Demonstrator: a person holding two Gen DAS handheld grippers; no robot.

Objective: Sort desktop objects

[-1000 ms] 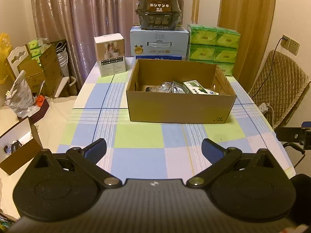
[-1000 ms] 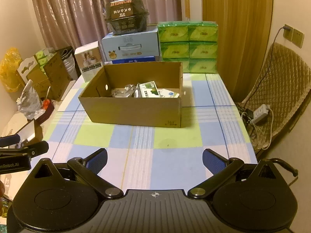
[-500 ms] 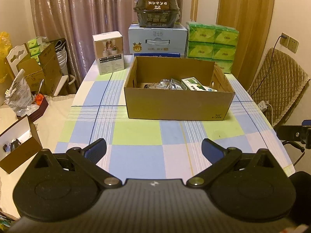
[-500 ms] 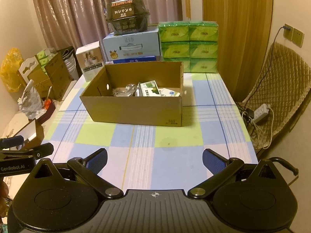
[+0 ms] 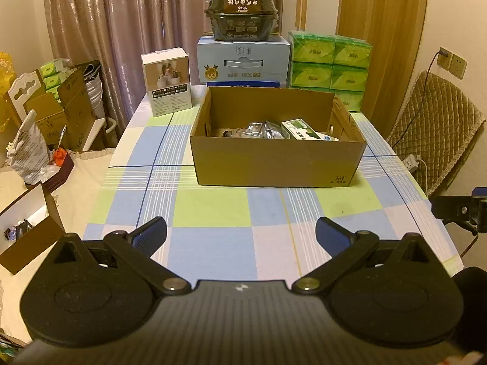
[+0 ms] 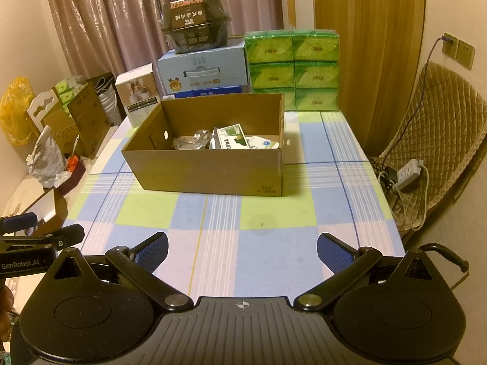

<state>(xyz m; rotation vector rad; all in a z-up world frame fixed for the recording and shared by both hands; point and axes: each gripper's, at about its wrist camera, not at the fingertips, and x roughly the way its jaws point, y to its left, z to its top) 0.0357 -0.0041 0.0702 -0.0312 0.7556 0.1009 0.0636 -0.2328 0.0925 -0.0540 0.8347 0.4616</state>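
An open cardboard box (image 5: 274, 164) stands on the checked tablecloth (image 5: 213, 206), also in the right wrist view (image 6: 210, 170). Inside lie silver foil packets (image 5: 258, 129) and a green-and-white carton (image 5: 299, 129); the same carton (image 6: 231, 140) and foil packets (image 6: 191, 141) show from the right. My left gripper (image 5: 241, 233) is open and empty, above the table's near edge. My right gripper (image 6: 242, 251) is open and empty, also near the front edge, to the right of the left one (image 6: 36, 243).
Behind the box stand a white product box (image 5: 167, 80), a pale blue case (image 5: 242, 60) with a dark food tub (image 5: 242, 13) on top, and stacked green tissue packs (image 5: 328, 60). A quilted chair (image 6: 438, 127) and power strip (image 6: 408, 176) are right; cartons and bags are left.
Both grippers have drawn back a little from the box and stay open. Nothing on the table has moved.
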